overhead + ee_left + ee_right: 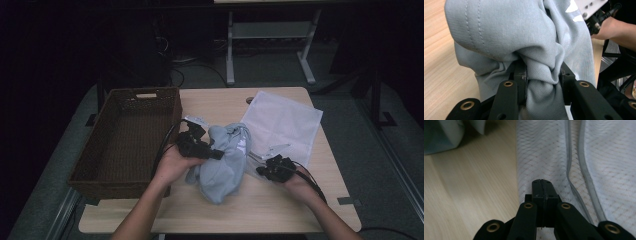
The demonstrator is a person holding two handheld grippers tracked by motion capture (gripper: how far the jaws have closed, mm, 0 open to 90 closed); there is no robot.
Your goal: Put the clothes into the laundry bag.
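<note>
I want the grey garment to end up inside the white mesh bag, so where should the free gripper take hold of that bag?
Grip the mesh bag at its near edge, by the grey zipper band, coming low from the person's side. It lies flat on the table, so only an edge gives the fingers something to pinch. The left gripper already clamps the grey garment; the right gripper is shut, apparently empty, beside that edge.

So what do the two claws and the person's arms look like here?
Both the left claw and the right claw are black, with flat linkage bars and brass-coloured rivets. A black cable trails from the left one. The forearms are bare, no sleeves in view.
</note>
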